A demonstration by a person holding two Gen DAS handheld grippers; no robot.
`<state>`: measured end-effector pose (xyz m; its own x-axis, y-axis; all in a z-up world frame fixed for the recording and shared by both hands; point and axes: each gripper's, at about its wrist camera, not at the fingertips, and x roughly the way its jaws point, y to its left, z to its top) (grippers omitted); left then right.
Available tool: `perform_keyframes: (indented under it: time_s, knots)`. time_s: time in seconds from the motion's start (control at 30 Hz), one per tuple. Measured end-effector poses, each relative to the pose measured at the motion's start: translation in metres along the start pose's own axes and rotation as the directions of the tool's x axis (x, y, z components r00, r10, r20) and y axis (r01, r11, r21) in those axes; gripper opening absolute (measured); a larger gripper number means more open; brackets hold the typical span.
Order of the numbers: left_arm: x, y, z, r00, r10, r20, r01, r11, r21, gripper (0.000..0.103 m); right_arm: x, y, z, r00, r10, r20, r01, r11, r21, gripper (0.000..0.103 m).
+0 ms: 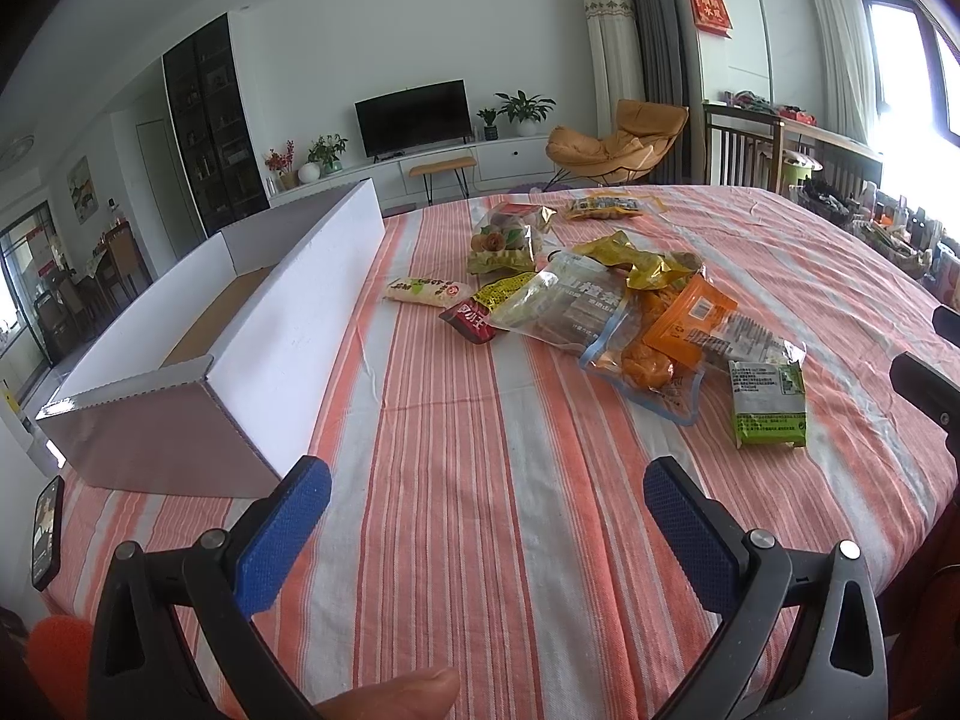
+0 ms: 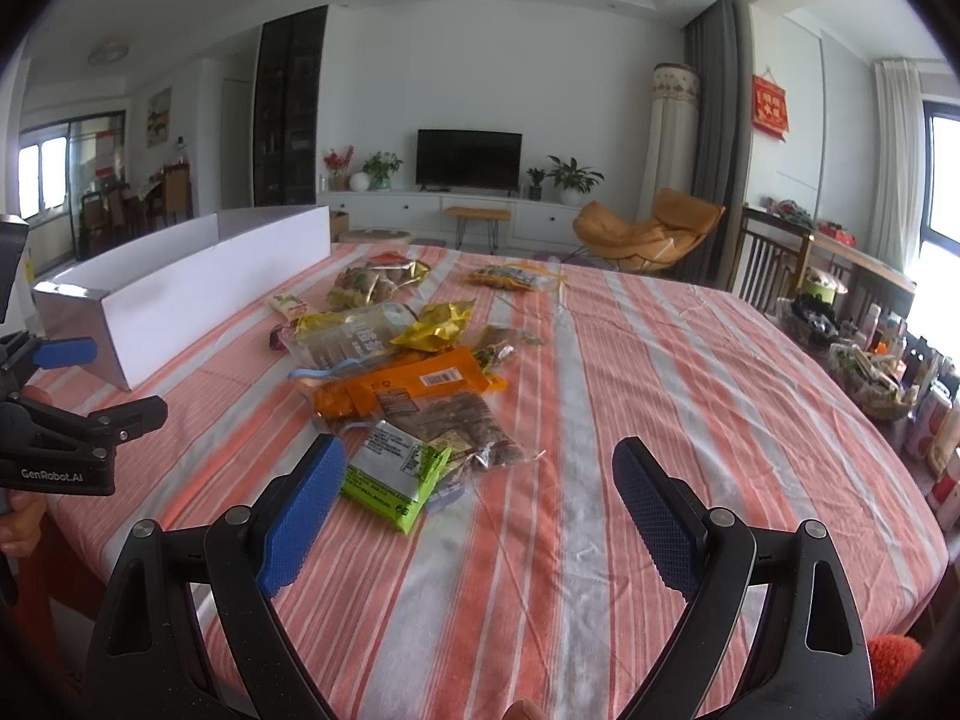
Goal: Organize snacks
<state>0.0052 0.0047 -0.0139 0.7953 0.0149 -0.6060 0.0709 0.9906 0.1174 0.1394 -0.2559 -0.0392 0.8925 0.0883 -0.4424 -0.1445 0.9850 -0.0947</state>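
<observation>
Here the scattered pile of foil and plastic snack packets [image 2: 408,372] lies mid-table on the orange-and-white striped cloth [image 2: 600,420], with the long white open-topped cardboard box [image 1: 240,330] well apart to its left. The right gripper [image 2: 480,504] hovers with fingers spread wide and empty, and the flat green-and-white packet [image 2: 396,474] sits just ahead and left of centre, beside the left finger, its long axis slanting away leftward. The left gripper [image 1: 486,516], also wide and empty, sees that same green packet [image 1: 768,402] farther off to its right, so the right looks nearer for the pick.
</observation>
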Motion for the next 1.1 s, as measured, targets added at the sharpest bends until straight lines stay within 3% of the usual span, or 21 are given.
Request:
perform_keyframes:
  time_s: [1.1]
  knots:
    - [0.0020, 0.0010, -0.0035, 1.000, 0.001, -0.004, -0.001, 1.000, 0.004, 0.103, 0.0011, 0.0001, -0.0019, 1.000, 0.003, -0.006, -0.003, 1.000, 0.002, 0.093]
